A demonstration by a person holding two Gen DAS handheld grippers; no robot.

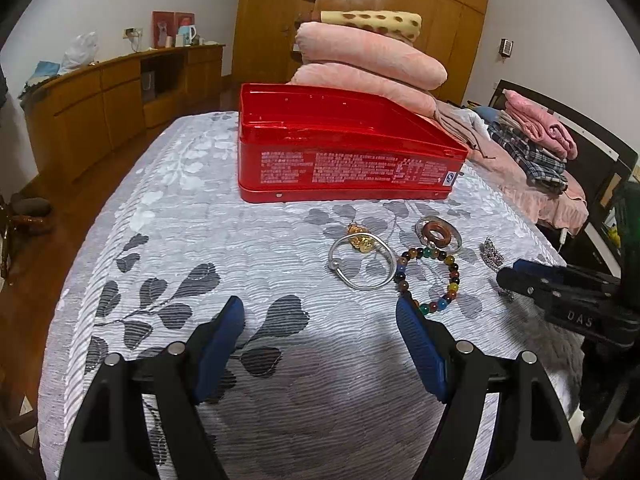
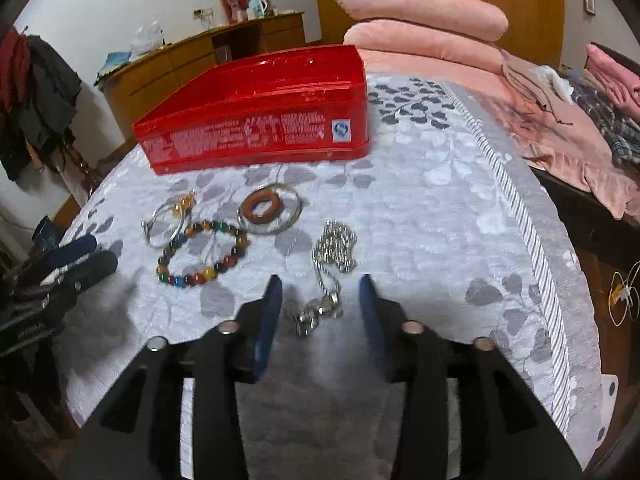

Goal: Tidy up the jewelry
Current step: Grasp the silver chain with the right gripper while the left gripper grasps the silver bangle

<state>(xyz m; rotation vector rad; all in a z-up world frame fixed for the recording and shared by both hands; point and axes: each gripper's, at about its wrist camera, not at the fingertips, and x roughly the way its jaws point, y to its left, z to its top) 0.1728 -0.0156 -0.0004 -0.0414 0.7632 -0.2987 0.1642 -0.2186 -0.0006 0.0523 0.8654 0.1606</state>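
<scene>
An open red tin box (image 1: 340,168) (image 2: 256,132) stands on a grey leaf-print bedspread (image 1: 200,240) (image 2: 440,220). In front of it lie a silver bangle with a gold charm (image 1: 360,242) (image 2: 182,204), a brown ring (image 1: 430,228) (image 2: 250,206) inside a second silver bangle, a multicoloured beaded bracelet (image 1: 454,276) (image 2: 208,272) and a silver chain (image 1: 492,254) (image 2: 336,246). My left gripper (image 1: 319,304) (image 2: 96,252) is open wide over bare cloth, just short of the bangle and beads. My right gripper (image 2: 320,280) (image 1: 520,276) is open, its fingers either side of the chain's near end without pressing it.
Folded pink blankets (image 1: 372,60) (image 2: 420,20) are stacked behind the box. A pile of clothes (image 1: 536,140) lies to the right. A wooden cabinet (image 1: 100,100) lines the left wall. The bedspread's striped edge (image 2: 532,240) drops off on the right.
</scene>
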